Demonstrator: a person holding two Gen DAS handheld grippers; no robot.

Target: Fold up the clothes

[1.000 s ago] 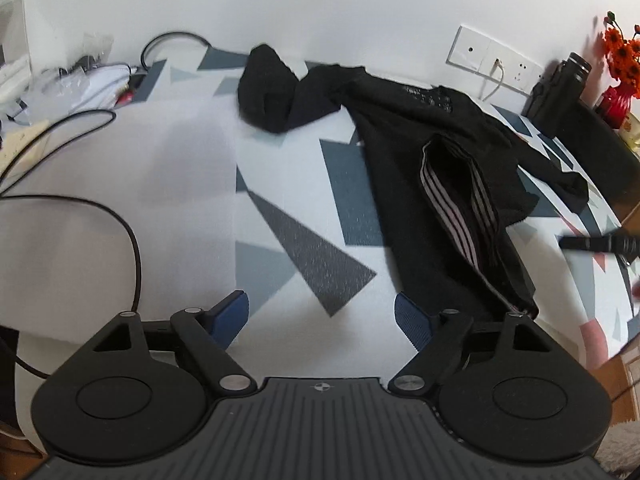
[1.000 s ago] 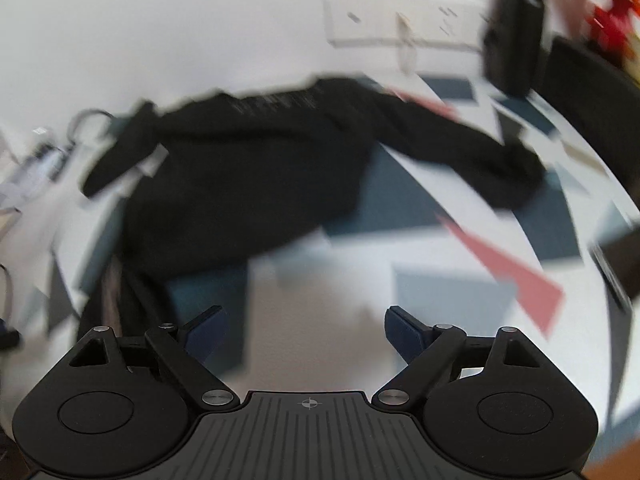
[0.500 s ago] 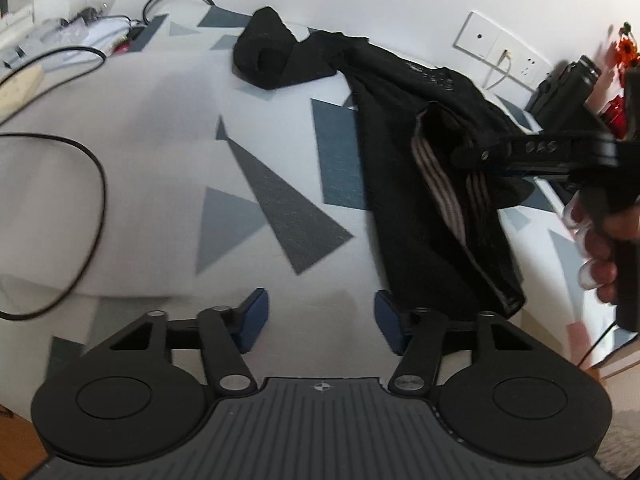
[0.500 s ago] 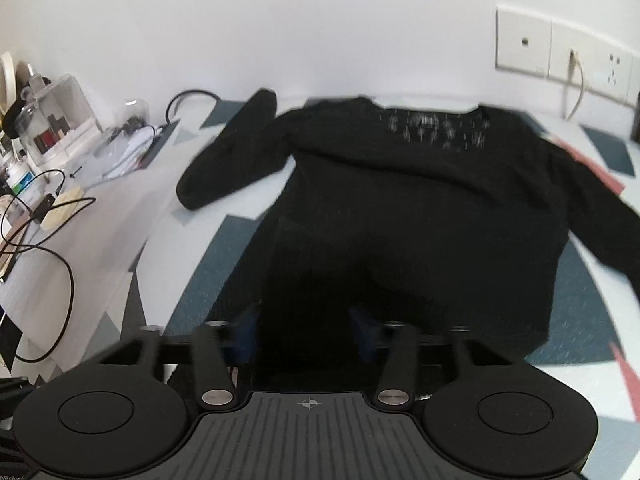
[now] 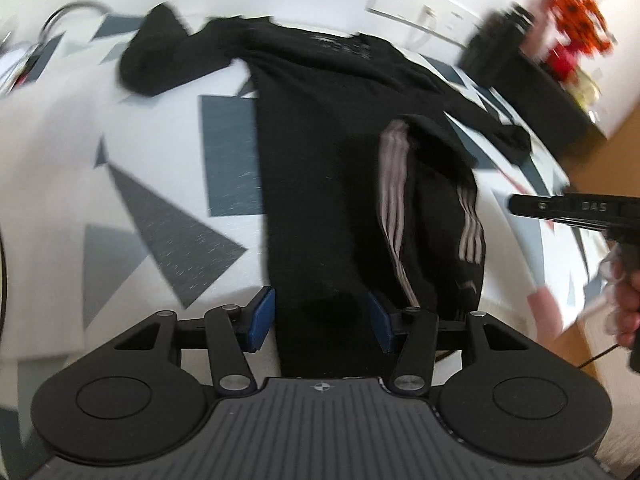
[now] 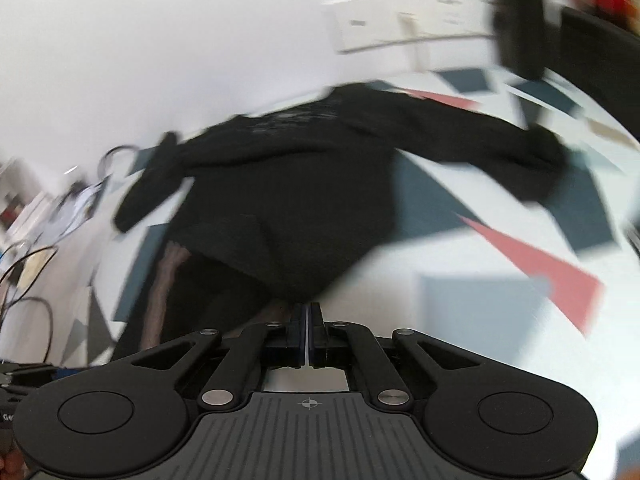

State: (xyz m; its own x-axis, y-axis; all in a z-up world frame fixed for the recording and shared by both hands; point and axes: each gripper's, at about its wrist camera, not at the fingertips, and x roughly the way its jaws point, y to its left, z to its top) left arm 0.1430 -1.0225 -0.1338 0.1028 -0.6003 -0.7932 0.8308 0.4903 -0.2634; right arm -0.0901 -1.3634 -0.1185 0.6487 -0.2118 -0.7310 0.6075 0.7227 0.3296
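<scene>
A black long-sleeved top (image 5: 320, 128) lies spread on the patterned table cover (image 5: 168, 208), collar toward the wall. Its hem side is turned up, showing pale stripes (image 5: 390, 184). My left gripper (image 5: 318, 318) is open, its blue pads either side of the top's near hem. My right gripper (image 6: 306, 334) is shut on the hem of the top (image 6: 296, 200) and also shows at the right of the left wrist view (image 5: 560, 208). Both views are blurred.
Wall sockets (image 5: 424, 12) sit behind the table. A black box (image 5: 520, 72) and red-orange flowers (image 5: 572, 36) stand at the far right. Cables (image 6: 28, 280) and clutter lie at the left. The table's right edge (image 5: 576, 332) meets a wooden floor.
My right gripper has closed on the top's hem and pulled it. My left gripper has moved right so the hem now lies between its open pads.
</scene>
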